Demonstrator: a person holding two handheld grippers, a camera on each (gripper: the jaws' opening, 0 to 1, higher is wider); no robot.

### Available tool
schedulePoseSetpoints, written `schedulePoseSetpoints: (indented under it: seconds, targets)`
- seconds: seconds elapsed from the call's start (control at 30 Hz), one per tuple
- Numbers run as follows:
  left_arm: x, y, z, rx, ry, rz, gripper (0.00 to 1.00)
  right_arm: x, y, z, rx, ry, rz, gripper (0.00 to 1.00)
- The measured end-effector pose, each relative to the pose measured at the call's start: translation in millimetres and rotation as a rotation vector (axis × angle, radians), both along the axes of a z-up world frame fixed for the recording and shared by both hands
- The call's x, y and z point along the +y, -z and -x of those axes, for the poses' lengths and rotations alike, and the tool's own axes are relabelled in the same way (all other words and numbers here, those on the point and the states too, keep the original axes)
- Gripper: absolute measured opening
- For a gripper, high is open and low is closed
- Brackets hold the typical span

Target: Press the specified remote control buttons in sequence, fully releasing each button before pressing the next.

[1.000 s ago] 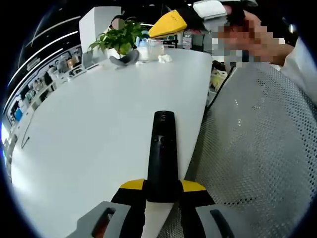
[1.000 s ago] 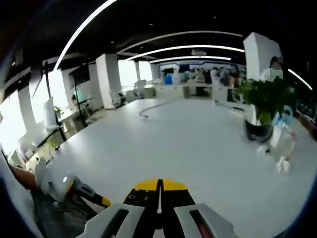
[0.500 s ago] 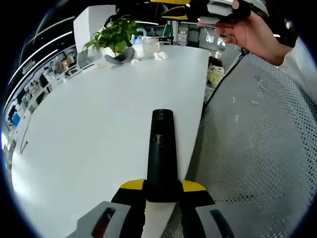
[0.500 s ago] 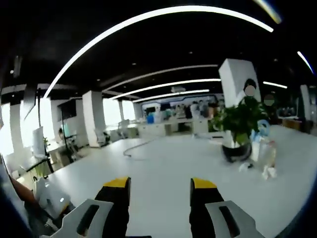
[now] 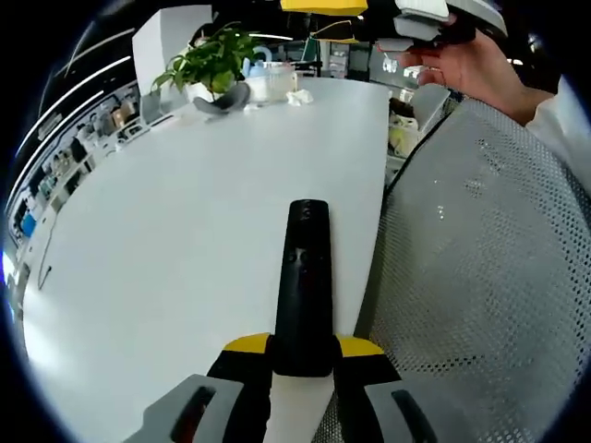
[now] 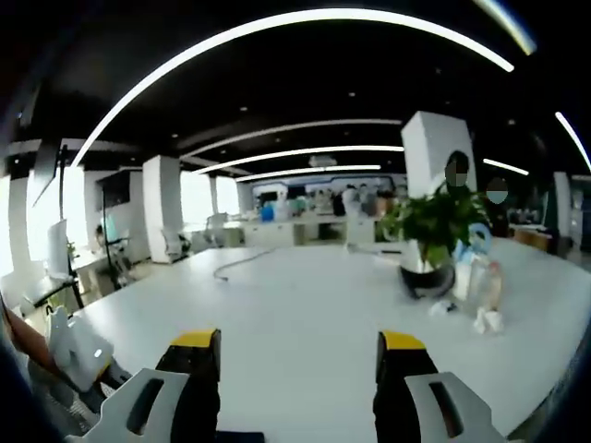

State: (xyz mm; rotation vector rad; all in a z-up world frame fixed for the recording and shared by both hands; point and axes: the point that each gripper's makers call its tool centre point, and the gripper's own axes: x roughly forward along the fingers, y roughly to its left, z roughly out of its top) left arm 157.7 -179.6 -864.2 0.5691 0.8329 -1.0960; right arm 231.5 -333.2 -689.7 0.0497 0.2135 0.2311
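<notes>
Left gripper clamped on the near end of a black remote, held out lengthwise over the white table near its edge. Beyond, at the far end, a potted plant beside some small clutter. Up top, right gripper held in a hand, above a mesh chair back.

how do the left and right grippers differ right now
The left gripper is shut on the black remote, while the right gripper is open with nothing between its jaws. The left gripper sits low over the white table; the right gripper points out across it toward the potted plant. Both have yellow-tipped jaws.
</notes>
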Motion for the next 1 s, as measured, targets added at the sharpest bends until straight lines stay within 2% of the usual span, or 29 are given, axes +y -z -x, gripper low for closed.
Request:
schedulePoseSetpoints:
  seconds: [0.2,0.3,0.83,1.0]
  targets:
    - [1.2,0.1,-3.4,0.013,0.044,-0.031,0.24,1.1,2.7,0.2,0.012,-0.004,0.01,0.63]
    - [1.9,0.1,-5.7,0.017,0.061,-0.039,0.24,-1.0,4.7,-0.6,0.018,0.008,0.02,0.67]
    - [5.3,0.8,-29.1,0.044,0.069,-0.078,0.24,-7.7,8.4,0.7,0.038,0.038,0.021,0.66]
    - [5.4,0.9,-34.6,0.054,0.085,-0.112,0.24,-8.2,9.6,0.8,0.045,0.041,0.023,0.65]
